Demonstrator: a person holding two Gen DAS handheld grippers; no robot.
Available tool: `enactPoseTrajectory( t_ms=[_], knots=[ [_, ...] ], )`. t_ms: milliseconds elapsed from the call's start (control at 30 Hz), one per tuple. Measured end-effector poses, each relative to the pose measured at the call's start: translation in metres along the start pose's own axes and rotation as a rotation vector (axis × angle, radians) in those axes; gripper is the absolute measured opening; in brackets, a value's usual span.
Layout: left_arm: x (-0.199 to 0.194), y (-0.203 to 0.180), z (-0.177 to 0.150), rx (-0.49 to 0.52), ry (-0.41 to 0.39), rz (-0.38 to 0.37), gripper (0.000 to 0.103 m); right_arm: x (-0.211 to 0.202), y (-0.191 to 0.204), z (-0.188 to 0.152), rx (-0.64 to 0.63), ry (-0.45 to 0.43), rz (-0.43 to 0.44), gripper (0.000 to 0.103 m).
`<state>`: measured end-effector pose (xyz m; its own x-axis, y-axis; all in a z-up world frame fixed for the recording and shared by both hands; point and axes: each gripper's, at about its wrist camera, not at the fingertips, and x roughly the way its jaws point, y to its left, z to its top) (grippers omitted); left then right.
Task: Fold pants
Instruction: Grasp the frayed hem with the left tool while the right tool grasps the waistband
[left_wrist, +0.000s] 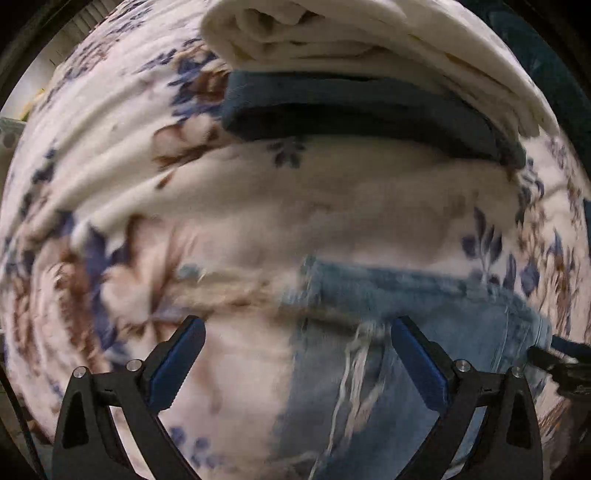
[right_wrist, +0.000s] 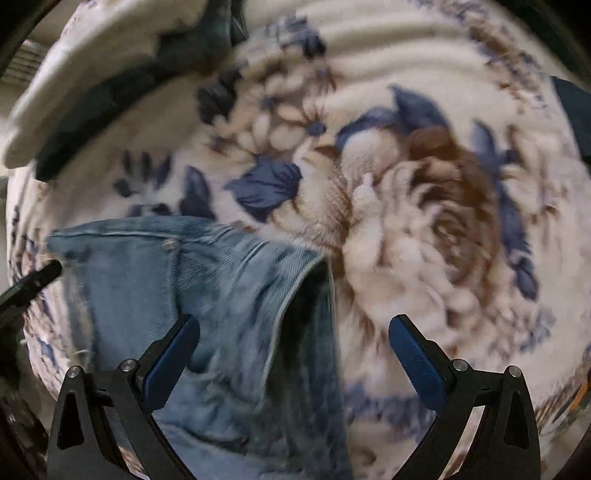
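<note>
**Both claws spread wide above light-blue jeans on a floral blanket**

The jeans (left_wrist: 413, 332) lie in the lower centre and lower right of the left wrist view, with a frayed edge and loose white threads hanging near the bottom middle. In the right wrist view the same jeans (right_wrist: 221, 295) fill the lower left, showing a seam, a small rivet and a dark opening where the fabric gapes toward the centre of the frame.

The left gripper (left_wrist: 297, 332) has its blue-padded fingers spread far apart and grips nothing; denim shows between and beneath them, but contact cannot be judged. The right gripper (right_wrist: 293, 330) is equally wide open and empty, its left finger over the denim and its right finger over the blanket. Each claw points forward and down at the cloth. A dark tip of the right gripper enters the left wrist view at the right edge, just beside the jeans; likewise a dark tip shows at the left edge of the right wrist view.

The jeans rest on a plush blanket (left_wrist: 110, 166) printed with blue and brown flowers. At the top of the left wrist view sits a stack of folded cloth: a dark teal item (left_wrist: 351, 110) under a cream one (left_wrist: 332, 40). Both views are motion-blurred.
</note>
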<state>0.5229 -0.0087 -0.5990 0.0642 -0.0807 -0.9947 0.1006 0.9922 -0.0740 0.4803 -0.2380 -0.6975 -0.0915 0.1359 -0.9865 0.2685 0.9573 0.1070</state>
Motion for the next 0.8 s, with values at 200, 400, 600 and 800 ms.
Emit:
enactPoseTrajectory(
  t_ms=[200,400,600,800],
  knots=[
    [0.001,-0.005,0.010,-0.015,-0.035,-0.171,0.036,0.038,0.000,0.023,-0.040,0.047,0.090,0.096],
    [-0.005,-0.014,0.010,0.013,-0.089,-0.153,0.008,0.032,0.025,0.034,-0.131,0.001,0.138,0.037],
    [-0.059,-0.006,-0.008,-0.021,-0.184,-0.134,0.007,0.001,0.045,0.019,-0.177,-0.054,0.144,0.029],
    [-0.114,-0.018,-0.046,-0.059,-0.237,-0.096,0.007,-0.047,0.049,-0.021,-0.202,-0.103,0.162,0.027]
  ],
)
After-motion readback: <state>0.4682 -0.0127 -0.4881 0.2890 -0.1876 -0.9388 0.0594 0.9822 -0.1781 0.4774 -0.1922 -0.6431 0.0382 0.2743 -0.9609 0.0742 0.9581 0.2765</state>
